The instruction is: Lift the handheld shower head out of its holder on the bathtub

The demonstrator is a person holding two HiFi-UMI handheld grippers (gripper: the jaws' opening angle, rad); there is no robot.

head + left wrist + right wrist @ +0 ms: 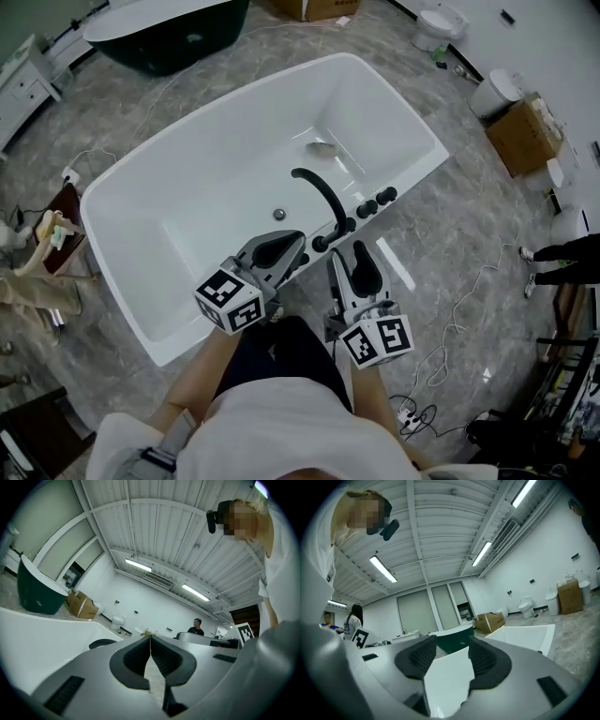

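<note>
Handheld shower head (324,243), black, docked on the near rim of the bathtub (216,178): we are aiming the right gripper (352,253), jaws open and empty, squarely at its handle, holding the left gripper (296,247), jaws closed on nothing, aside.

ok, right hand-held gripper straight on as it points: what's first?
Likely the black tap fittings on the bathtub rim, per the head view. The right hand-held gripper's own view shows only white tub between its open jaws, so it may pass above them.
</note>
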